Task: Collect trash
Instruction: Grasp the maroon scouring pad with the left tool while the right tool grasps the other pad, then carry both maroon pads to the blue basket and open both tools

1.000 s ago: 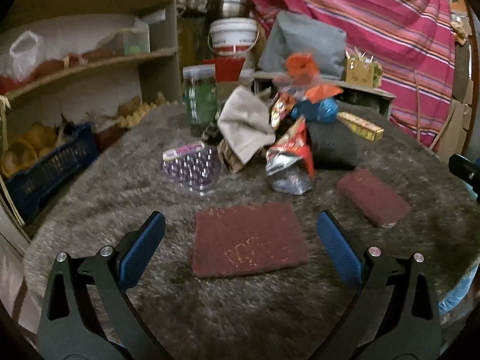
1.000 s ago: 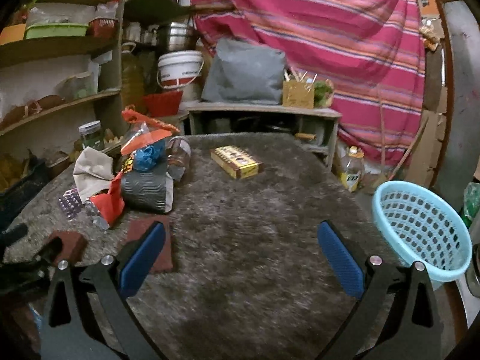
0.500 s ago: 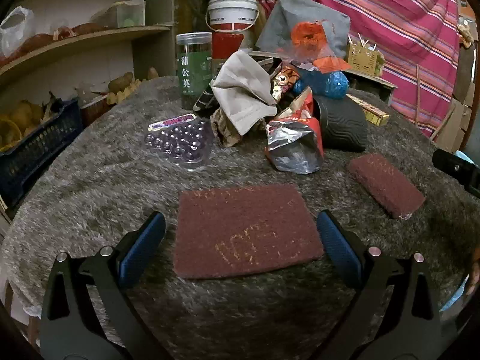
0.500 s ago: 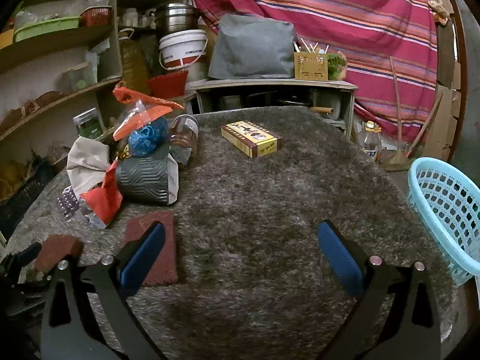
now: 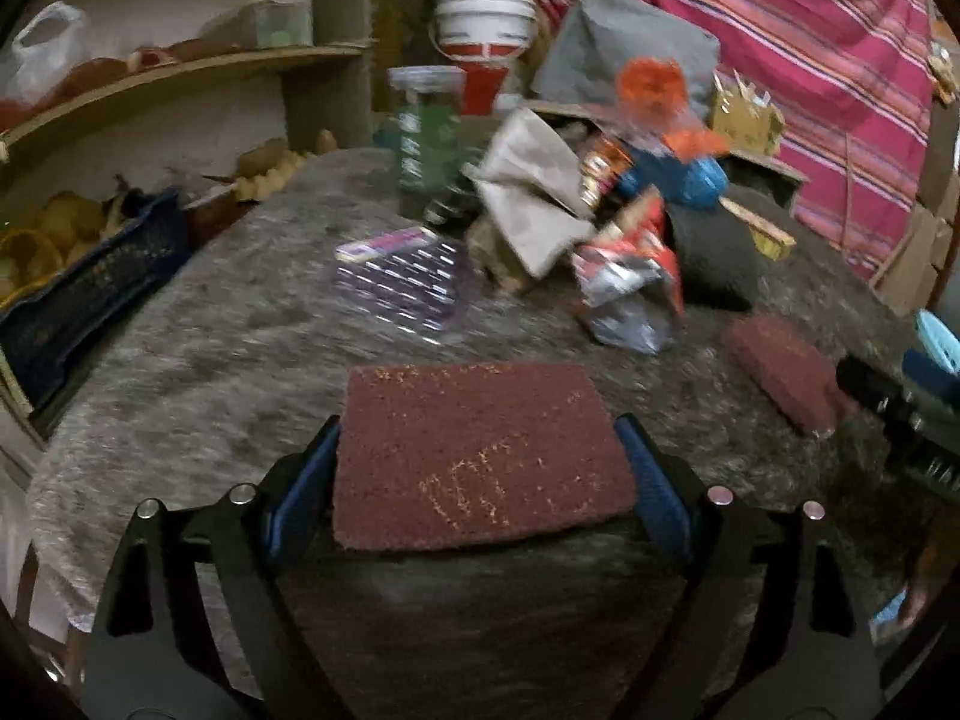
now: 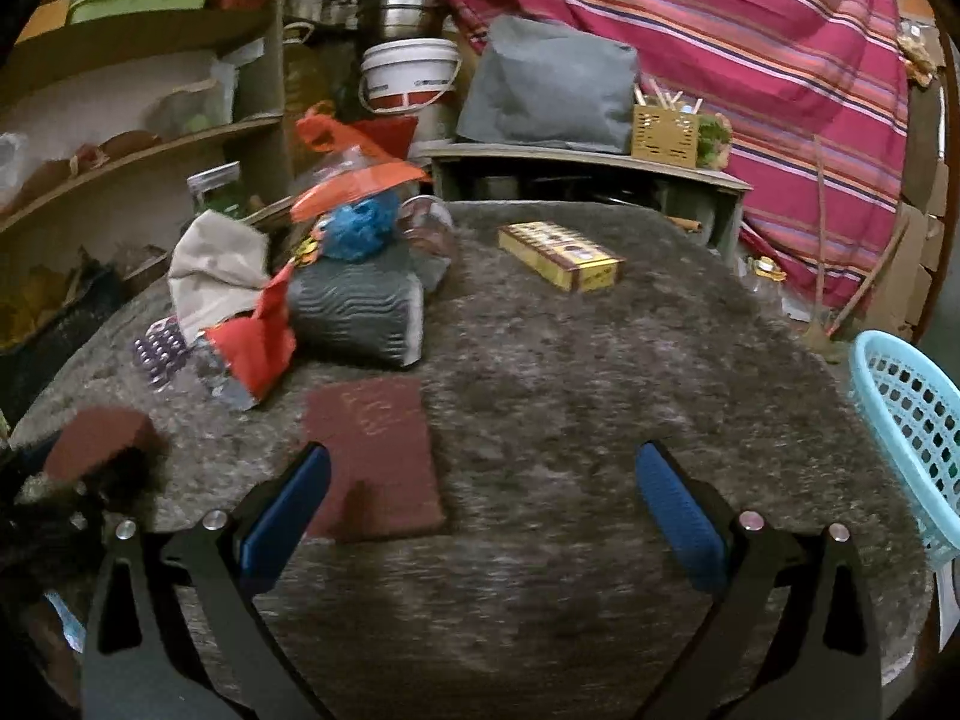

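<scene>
A flat maroon scouring pad (image 5: 480,456) sits between the blue pads of my left gripper (image 5: 480,426). Its jaws are closing and both pads touch the pad's side edges. In the right wrist view the same pad (image 6: 96,438) shows at the far left, raised a little off the grey shaggy table cover (image 6: 570,372). A second maroon pad (image 6: 372,456) lies flat beside the left finger of my right gripper (image 6: 483,462), which is open over bare cover with nothing between its fingers. A pile of trash lies behind, with a red and silver wrapper (image 5: 630,276) in front.
The pile holds a beige paper bag (image 5: 528,204), a purple blister tray (image 5: 402,288), a black ribbed roll (image 6: 354,312) and a blue net ball (image 6: 354,228). A yellow box (image 6: 558,255) lies further back. A light blue basket (image 6: 912,420) stands off the table's right edge. Shelves line the left.
My left gripper moved forward around the big maroon pad and its jaws narrowed onto the pad's sides. My right gripper moved forward and down toward the second pad.
</scene>
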The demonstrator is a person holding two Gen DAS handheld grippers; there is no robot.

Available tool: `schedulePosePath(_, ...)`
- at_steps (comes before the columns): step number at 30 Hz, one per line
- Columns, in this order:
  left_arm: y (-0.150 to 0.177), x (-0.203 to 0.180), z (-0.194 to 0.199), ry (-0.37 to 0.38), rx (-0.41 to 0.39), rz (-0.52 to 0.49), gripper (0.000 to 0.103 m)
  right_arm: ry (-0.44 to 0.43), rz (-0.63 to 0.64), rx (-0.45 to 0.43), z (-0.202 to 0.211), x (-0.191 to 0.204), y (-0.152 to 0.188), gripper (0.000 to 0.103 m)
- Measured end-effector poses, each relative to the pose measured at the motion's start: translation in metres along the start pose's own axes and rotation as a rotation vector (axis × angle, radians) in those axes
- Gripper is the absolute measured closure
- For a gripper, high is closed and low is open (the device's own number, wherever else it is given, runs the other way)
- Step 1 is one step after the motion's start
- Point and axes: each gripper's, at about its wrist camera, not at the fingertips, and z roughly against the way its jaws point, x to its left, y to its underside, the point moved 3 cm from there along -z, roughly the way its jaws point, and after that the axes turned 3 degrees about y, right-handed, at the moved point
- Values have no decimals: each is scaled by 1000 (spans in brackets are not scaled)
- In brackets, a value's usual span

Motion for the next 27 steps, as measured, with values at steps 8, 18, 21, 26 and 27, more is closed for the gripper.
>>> schedulePosePath(8,-2,32,14,-50,-35,41,17,21,88,14,-11,32,4,4)
schedulePosePath(18,-3,32,20,-57,-55,25,17,-14,132,83,-24,38,9,30)
schedulePosePath(21,-2,29,19,-54,-55,16,17,-61,101,105,-26,35,9,35)
schedulePosePath(26,-8,16,16,-32,-52,1,17,-129,57,102,-23,32,5,48)
schedulePosePath(27,-10,12,17,-26,-54,-6,17,-140,42,92,-21,28,3,48)
